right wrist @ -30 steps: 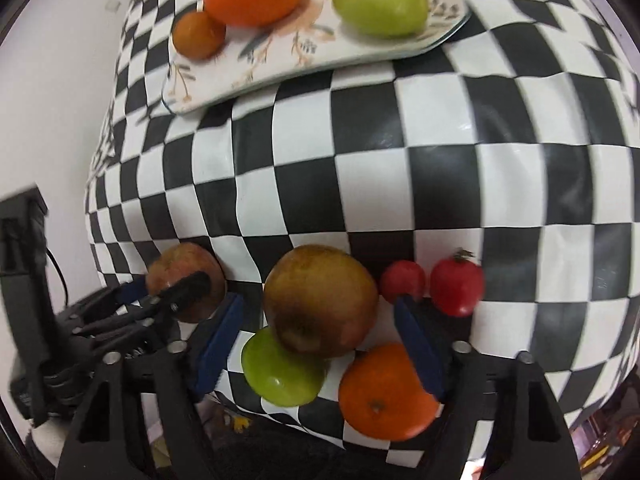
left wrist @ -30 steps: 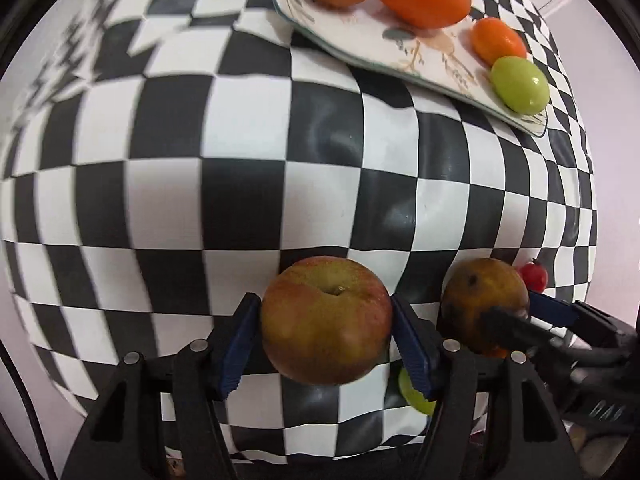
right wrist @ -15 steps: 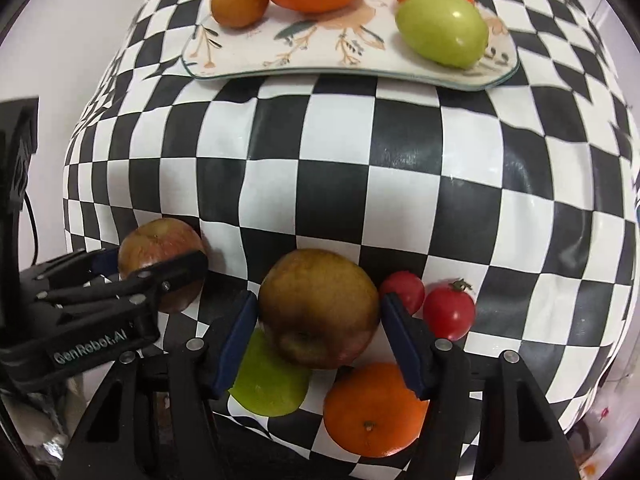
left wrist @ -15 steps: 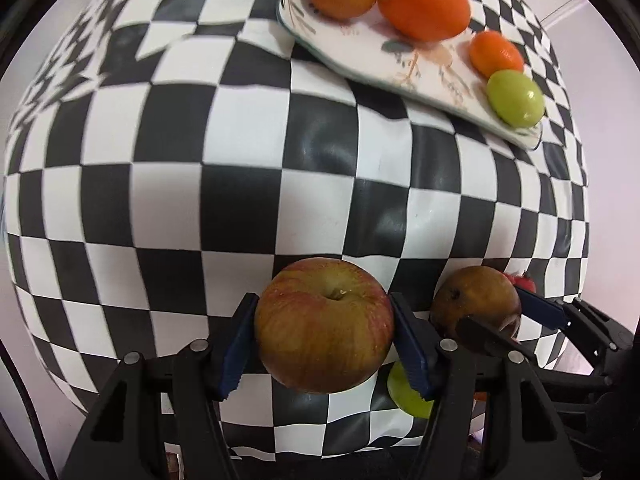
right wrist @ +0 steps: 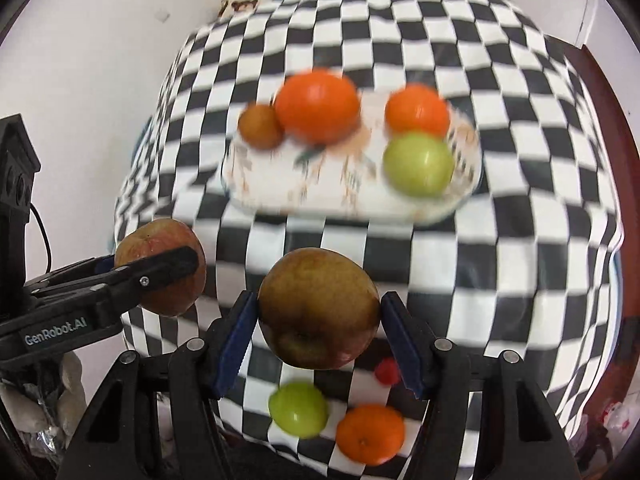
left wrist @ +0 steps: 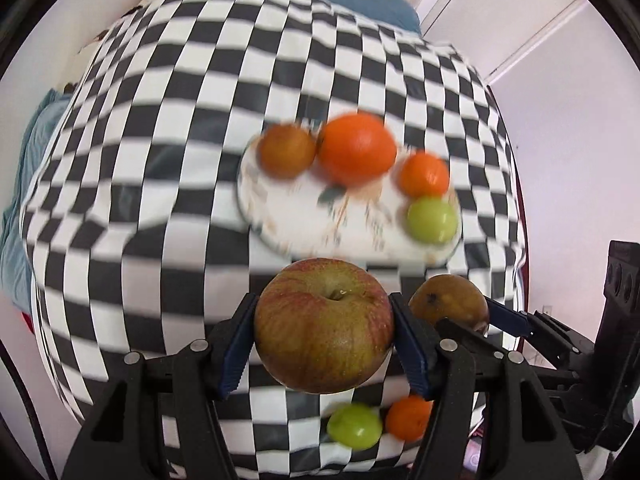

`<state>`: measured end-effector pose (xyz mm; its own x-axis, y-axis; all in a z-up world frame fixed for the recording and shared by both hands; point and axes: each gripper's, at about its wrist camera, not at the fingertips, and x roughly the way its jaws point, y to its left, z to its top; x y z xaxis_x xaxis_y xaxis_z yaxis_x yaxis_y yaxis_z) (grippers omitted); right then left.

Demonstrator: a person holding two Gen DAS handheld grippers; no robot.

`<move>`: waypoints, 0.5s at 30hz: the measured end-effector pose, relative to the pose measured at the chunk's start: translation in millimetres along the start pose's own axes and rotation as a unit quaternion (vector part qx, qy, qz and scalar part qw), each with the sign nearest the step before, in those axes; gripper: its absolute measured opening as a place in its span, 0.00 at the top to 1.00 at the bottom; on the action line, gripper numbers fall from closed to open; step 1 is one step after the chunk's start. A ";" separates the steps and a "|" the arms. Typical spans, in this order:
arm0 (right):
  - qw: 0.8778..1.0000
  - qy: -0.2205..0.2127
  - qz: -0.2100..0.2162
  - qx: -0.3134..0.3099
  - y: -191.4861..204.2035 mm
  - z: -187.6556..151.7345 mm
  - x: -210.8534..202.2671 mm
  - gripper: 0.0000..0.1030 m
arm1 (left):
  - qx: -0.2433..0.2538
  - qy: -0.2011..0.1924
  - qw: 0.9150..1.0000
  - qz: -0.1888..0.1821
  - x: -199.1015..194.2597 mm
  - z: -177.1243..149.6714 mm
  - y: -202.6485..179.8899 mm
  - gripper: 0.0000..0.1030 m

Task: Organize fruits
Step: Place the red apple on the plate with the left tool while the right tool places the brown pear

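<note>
My left gripper [left wrist: 323, 330] is shut on a red-yellow apple [left wrist: 323, 326] and holds it above the checkered cloth. My right gripper [right wrist: 319, 320] is shut on a brownish apple [right wrist: 318, 307], also lifted. Each shows in the other's view: the brownish apple [left wrist: 448, 304] to my left gripper's right, the red-yellow apple [right wrist: 160, 266] to my right gripper's left. A flowered white plate [left wrist: 296, 224] [right wrist: 280, 192] lies ahead with a large orange [left wrist: 357, 148], a small orange [left wrist: 424, 174], a green fruit [left wrist: 432, 220] and a brown fruit [left wrist: 286, 156].
On the cloth below the grippers lie a green fruit [right wrist: 298, 408], an orange [right wrist: 370, 434] and a small red tomato [right wrist: 387, 371]. The checkered table [left wrist: 160, 160] ends at white walls left and right. A door [left wrist: 500, 8] stands at the back right.
Both grippers have risen and drawn back with their apples, so the plate now sits lower and nearer the centre of both views. The loose fruits stay on the cloth below.
</note>
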<state>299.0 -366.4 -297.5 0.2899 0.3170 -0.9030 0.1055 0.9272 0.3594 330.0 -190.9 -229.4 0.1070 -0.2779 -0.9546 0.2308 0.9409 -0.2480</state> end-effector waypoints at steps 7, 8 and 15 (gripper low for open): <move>1.000 0.016 -0.016 -0.013 -12.2 64.1 21.9 0.36 | -0.001 0.028 0.999 0.021 32.2 60.7 0.2 0.40; 0.999 0.024 -0.015 -0.014 -12.9 71.9 29.2 0.36 | -0.006 0.036 0.999 0.024 41.5 64.6 1.2 0.40; 0.996 0.077 -0.021 -0.042 -6.6 99.7 67.2 0.36 | -0.011 0.080 0.996 0.046 76.8 82.6 17.2 0.40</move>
<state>412.6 -371.1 -337.1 0.1372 0.2979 -0.9447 0.0329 0.9518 0.3050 422.1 -212.0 -293.3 -0.0293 -0.1580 -0.9870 0.2059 0.9653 -0.1606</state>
